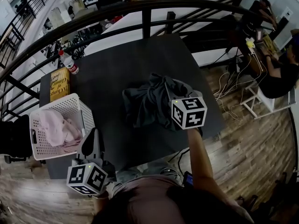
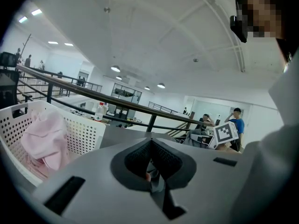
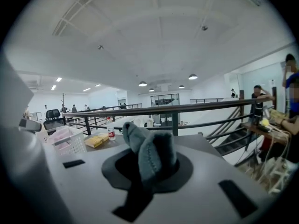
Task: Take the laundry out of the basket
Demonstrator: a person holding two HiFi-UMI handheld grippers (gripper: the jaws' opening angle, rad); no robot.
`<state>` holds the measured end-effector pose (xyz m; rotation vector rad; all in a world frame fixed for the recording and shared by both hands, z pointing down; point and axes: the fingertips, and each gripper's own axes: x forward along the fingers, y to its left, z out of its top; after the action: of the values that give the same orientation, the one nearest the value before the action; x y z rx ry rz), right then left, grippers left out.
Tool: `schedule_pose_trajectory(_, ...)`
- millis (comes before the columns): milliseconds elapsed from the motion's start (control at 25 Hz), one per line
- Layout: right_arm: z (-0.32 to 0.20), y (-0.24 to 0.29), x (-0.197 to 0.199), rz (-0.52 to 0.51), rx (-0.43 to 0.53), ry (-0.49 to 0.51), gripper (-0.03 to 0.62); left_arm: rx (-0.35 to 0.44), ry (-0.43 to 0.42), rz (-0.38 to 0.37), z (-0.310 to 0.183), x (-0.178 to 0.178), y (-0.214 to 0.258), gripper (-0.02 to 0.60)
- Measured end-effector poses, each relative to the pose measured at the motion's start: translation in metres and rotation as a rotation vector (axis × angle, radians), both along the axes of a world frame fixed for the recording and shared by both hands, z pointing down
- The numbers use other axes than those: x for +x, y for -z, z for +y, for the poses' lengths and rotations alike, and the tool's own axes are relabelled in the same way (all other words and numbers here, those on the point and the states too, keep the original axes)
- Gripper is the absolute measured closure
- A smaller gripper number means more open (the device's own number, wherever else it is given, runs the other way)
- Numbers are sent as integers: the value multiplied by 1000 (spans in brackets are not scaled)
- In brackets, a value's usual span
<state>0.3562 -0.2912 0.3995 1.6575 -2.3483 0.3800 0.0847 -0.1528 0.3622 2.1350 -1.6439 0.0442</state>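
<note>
The right gripper (image 3: 148, 169) has its claw pinching a fold of the dark grey garment (image 1: 145, 101). The cloth bulges up between the jaws, and the rest of it lies in a crumpled heap on the middle of the dark table (image 1: 117, 64), well apart from the white laundry basket (image 1: 56, 101). That arm is stretched forward over the table with the forearm nearly straight.

What remains is the pink garment (image 1: 56, 125), bunched in the basket and leaning towards its far-left side. Its folds are too soft to give a clear long axis, though it seems to run along the basket's length.

The left gripper (image 2: 150, 162) is plainly the nearer one. It sits low at the table's near edge, just beside the basket's right-hand wall, claw pressed together with nothing in it. It points ahead and somewhat upward, past the basket and not into it, so the pink cloth lies to its left and over the rim.

I'd judge the next reach belongs to that hand. It would need to lift above the wall, swing left, spread the claw and come down onto the pink heap.
</note>
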Motion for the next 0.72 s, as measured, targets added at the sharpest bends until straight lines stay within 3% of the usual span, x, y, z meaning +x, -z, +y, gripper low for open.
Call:
schedule_pose_trajectory(400,2,-74,10,-30,-118,-53,538,5,10,-1,2,-8,1,583)
schedule_pose_trajectory(720,14,-97,6,25,-168,-30,393,-1,18,5,0,-13,-4,583)
